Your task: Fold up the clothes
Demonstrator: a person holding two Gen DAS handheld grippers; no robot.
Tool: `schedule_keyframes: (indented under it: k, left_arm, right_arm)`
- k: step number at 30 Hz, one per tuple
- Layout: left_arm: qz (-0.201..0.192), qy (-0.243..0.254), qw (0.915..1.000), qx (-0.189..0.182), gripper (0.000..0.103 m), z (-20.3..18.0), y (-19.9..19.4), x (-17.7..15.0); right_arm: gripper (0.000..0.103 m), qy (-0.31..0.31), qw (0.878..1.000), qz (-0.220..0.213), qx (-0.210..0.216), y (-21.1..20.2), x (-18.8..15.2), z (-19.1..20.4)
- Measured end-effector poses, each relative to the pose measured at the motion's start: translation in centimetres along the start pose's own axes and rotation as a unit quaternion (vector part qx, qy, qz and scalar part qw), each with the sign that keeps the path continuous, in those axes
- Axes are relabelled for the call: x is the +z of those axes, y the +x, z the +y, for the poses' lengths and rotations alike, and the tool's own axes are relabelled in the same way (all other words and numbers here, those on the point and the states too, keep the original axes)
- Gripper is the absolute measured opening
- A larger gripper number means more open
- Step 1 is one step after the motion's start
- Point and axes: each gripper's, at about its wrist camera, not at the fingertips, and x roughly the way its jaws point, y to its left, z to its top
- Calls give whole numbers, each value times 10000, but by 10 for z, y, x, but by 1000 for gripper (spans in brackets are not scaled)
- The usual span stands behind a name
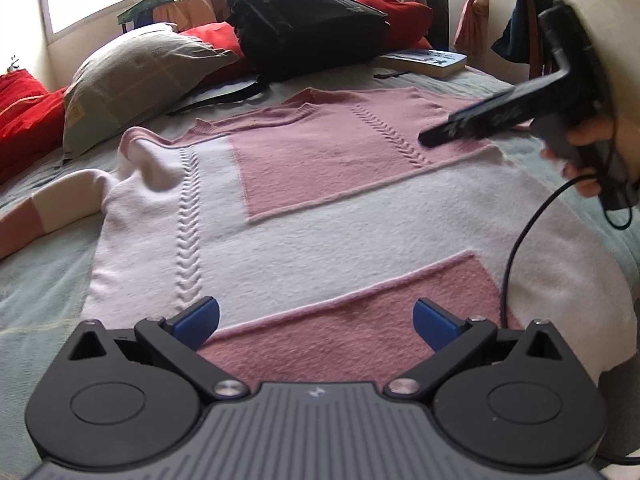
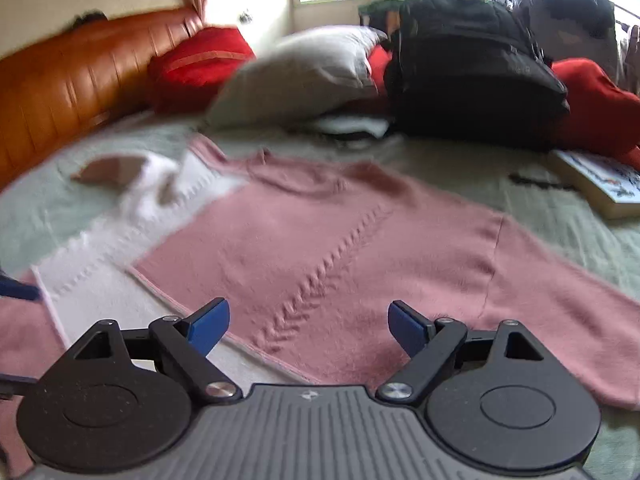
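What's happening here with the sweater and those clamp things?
A person holds a two-finger gripper in each hand over a pink and white sweater spread flat on a bed, about to fold it. The left gripper and right gripper are both open, gripping nothing. No fold has been made yet.

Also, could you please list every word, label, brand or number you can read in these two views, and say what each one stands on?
No text reads clearly in either view.
Book: printing on the cover, too small and blurred to read.
Grey pillow: a small pale tag near its lower corner, unreadable.
Left tongs: a small pale emblem on the grey body, a mark, not letters.
Black backpack: a small patch, illegible.
Pink and white sweater: no lettering visible.
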Motion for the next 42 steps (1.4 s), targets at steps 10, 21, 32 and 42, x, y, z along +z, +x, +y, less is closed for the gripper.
schedule_keyframes:
  k: [10, 21, 32, 42]
  left_arm:
    - [-7, -114, 9998, -144, 102, 7, 0, -6]
    - [187, -467, 9980, -393, 102, 22, 6, -20]
    - [-18, -370, 9986, -390, 102, 26, -5, -19]
    - [146, -190, 9995, -210, 102, 38, -9, -45]
  right_arm:
    - [92, 537, 9983, 13, -207, -48, -17, -2]
    - [99, 711, 9970, 264, -165, -38, -55, 47]
    - [103, 270, 9969, -89, -739, -77, -77, 95]
    - [103, 534, 9919, -82, -1147, -86, -125, 101]
